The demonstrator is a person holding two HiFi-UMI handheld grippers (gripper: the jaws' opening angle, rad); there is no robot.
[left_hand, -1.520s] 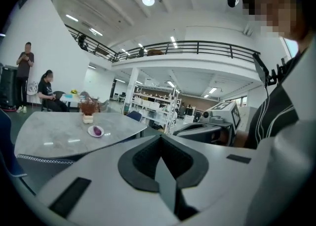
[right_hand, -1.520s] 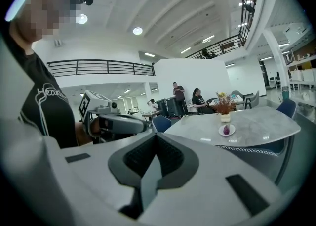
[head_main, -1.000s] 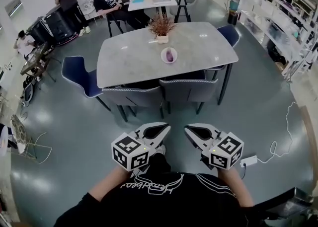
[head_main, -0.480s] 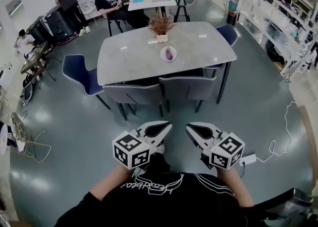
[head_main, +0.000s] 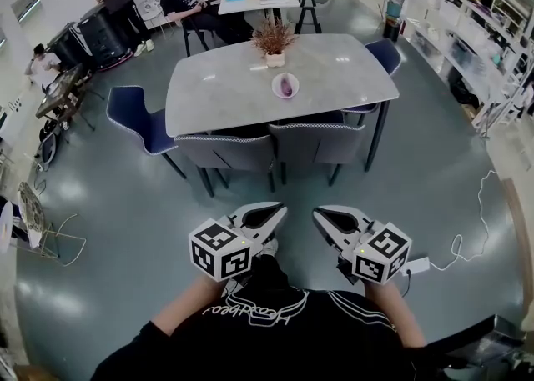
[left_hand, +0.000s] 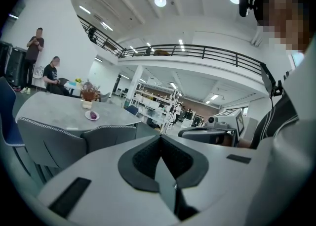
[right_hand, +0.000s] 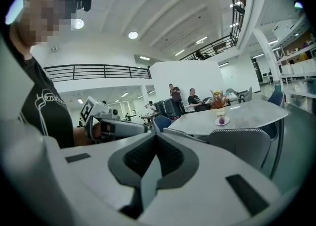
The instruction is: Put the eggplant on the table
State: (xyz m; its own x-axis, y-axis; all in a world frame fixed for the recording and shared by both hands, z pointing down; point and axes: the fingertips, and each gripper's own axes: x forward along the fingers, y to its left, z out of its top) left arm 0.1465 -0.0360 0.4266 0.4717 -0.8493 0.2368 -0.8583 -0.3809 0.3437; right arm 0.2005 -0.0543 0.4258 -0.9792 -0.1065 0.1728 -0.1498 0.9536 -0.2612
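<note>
Upper centre of head view: eggplant [head_main: 285,84] lies in a white plate [head_main: 274,88] on the table [head_main: 217,96]. It is well apart from left gripper [head_main: 278,209] and right gripper [head_main: 320,214] at lower centre, and neither is clearly nearer.
Left gripper view: jaws together, empty; eggplant far off, mid-left.
Right gripper view: jaws together, empty; eggplant far off, mid-right. Long axis too small to read.
</note>
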